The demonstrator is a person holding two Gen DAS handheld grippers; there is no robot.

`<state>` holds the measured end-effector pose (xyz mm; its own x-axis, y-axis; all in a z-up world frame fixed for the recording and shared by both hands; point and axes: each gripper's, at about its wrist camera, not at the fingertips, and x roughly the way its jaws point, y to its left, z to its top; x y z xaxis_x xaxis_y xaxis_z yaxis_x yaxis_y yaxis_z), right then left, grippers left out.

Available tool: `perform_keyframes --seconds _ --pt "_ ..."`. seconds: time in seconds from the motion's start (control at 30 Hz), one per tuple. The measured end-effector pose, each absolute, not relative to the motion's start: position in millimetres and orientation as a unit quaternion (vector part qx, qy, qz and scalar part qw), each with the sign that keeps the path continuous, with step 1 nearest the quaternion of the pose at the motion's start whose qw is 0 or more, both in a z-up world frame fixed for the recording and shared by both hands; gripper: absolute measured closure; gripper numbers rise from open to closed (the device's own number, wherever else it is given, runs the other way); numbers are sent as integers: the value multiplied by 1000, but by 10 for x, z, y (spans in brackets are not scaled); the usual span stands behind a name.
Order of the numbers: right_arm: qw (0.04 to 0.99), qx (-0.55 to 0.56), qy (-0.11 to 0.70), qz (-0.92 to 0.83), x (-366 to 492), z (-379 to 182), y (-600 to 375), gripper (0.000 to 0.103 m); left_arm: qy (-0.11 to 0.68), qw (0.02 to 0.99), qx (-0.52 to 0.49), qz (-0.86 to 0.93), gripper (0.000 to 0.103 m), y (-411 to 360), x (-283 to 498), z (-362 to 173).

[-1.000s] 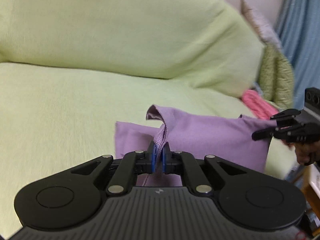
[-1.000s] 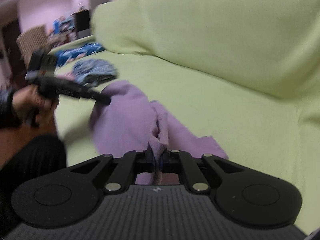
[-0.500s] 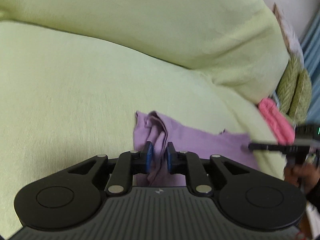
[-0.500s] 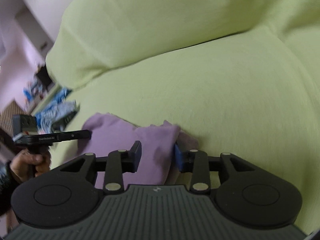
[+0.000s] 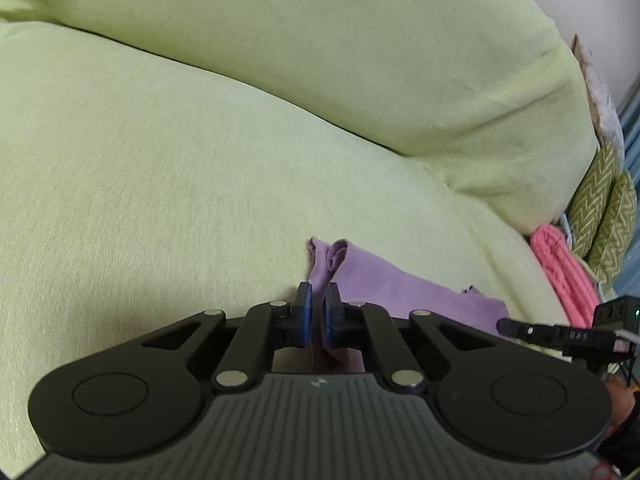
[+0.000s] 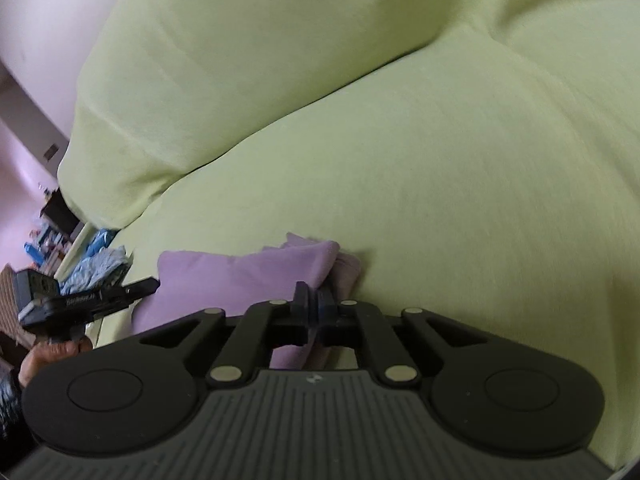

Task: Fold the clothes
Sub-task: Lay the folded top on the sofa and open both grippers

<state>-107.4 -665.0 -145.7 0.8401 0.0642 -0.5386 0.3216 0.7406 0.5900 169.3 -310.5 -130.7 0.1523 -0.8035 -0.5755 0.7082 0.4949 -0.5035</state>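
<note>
A purple garment point(image 5: 400, 284) lies folded on the green sofa seat point(image 5: 160, 184). My left gripper point(image 5: 317, 300) is shut on the garment's left edge, fabric pinched between its blue pads. In the right wrist view the same purple garment point(image 6: 240, 276) lies on the seat, and my right gripper point(image 6: 313, 298) is shut on its right edge. The right gripper point(image 5: 560, 334) also shows at the right edge of the left wrist view. The left gripper point(image 6: 92, 300) shows at the left of the right wrist view.
The green sofa back cushions point(image 5: 360, 60) rise behind the seat. A pink knit item point(image 5: 564, 272) and green patterned cushions point(image 5: 604, 208) sit at the sofa's right end. Blue patterned clothes point(image 6: 96, 268) lie at the left end.
Both grippers came down to the seat with the garment, opened around it half a second ago, and have shut on its edges again.
</note>
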Motion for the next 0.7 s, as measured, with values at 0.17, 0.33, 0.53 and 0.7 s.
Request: perform_keyframes --seconds 0.17,0.33,0.53,0.7 --pt "909 298 258 -140 -1187 -1225 -6551 89 357 787 40 -501 99 -3060 1469 -995" --pt "920 304 229 -96 -1294 -1097 -6267 89 335 760 92 -549 98 -3262 1105 -850" --pt "916 272 286 -70 -1240 -1299 -5961 92 328 738 167 -565 88 -3421 885 -1060" --pt "906 311 267 -102 -1681 -1284 -6012 78 321 749 174 -553 89 -3402 842 -879"
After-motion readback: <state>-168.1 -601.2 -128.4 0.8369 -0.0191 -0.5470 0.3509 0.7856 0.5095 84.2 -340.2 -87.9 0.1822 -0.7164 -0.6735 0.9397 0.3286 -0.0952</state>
